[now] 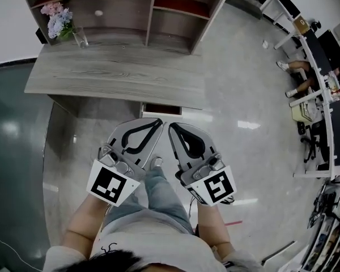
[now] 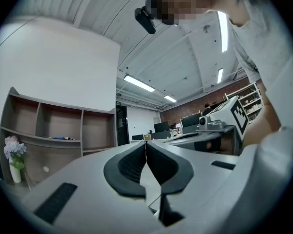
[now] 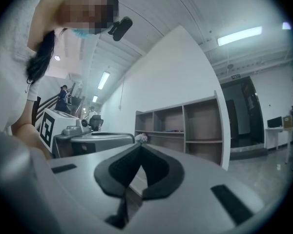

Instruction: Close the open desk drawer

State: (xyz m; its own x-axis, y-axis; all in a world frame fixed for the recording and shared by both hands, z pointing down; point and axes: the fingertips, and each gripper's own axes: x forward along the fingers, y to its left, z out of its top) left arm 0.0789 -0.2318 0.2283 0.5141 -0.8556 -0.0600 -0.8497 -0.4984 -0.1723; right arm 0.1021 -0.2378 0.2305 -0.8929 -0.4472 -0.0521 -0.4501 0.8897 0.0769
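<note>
Wooden drawer [image 1: 162,109] ajar, just beyond left tool [image 1: 160,121], right tool [image 1: 170,127], both clenched empty

Left hand-held gripper [image 1: 159,121] and right hand-held gripper [image 1: 171,127] hover near drawer [image 1: 161,109]

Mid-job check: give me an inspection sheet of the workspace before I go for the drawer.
Surface: wood-grain desk top.
Job's things: drawer sticks out slightly under the desk's front edge.
Clutter: flowers in a vase beside the shelf unit.
Grippers: left gripper and right gripper both shut, empty, tips toward the drawer; contact unclear.
Cables: nothing seen near the drawer.
Surroundings: glossy floor; seated person at far-right desks.
</note>
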